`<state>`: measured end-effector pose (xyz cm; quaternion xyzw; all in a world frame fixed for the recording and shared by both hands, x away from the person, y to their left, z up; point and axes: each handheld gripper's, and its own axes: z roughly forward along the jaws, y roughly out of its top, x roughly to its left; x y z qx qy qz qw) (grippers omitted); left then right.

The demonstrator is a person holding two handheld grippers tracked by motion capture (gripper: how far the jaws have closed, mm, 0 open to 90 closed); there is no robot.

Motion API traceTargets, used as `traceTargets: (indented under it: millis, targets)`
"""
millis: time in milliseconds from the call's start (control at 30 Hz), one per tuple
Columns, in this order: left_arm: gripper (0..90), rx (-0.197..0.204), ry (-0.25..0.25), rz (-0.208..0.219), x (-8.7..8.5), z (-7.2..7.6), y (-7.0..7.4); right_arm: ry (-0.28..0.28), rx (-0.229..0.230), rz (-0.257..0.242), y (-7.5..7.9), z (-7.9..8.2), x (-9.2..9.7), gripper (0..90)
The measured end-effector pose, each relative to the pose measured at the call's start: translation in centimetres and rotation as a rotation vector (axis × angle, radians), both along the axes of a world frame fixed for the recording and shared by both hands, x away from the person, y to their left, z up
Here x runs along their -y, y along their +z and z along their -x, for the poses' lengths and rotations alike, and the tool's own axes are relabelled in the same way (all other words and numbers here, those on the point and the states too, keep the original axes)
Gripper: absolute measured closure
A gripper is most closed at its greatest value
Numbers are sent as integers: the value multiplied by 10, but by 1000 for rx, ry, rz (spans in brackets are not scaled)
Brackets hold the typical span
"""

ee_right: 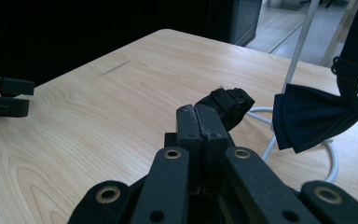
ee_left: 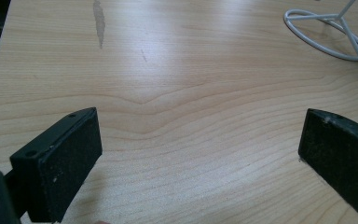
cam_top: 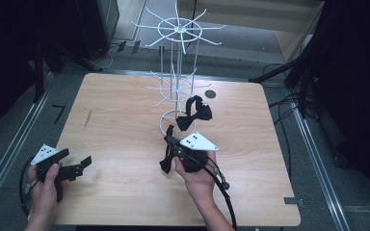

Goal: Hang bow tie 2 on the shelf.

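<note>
A white wire display rack (cam_top: 177,72) stands at the table's far middle; its ring base (ee_left: 326,35) and pole (ee_right: 300,42) show in the gripper views. A dark bow tie (cam_top: 195,113) (ee_right: 307,116) hangs by its strap from a low arm of the rack. Just in front of the base, my right gripper (cam_top: 169,139) (ee_right: 199,116) is shut on the black strap (ee_right: 228,103) of a second bow tie, whose bow (cam_top: 166,163) dangles under the gripper. My left gripper (cam_top: 77,159) (ee_left: 200,140) is open and holds nothing, low over the table's near left corner.
The wooden table (cam_top: 125,192) has a dark scuff (cam_top: 87,118) (ee_left: 99,21) on its left half and a round dark spot (cam_top: 210,94) behind the rack. Metal floor rails and cables run along both sides. Bare wood lies between the two grippers.
</note>
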<state>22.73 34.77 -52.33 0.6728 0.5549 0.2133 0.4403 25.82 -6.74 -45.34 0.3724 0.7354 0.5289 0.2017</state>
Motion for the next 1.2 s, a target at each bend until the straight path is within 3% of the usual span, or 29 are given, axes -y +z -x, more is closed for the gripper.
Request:
traceTargets:
  millis: [1200]
  targets:
    - [0,-1,-2,1,1,0,0,-3,71,-33,40,-1,10,900]
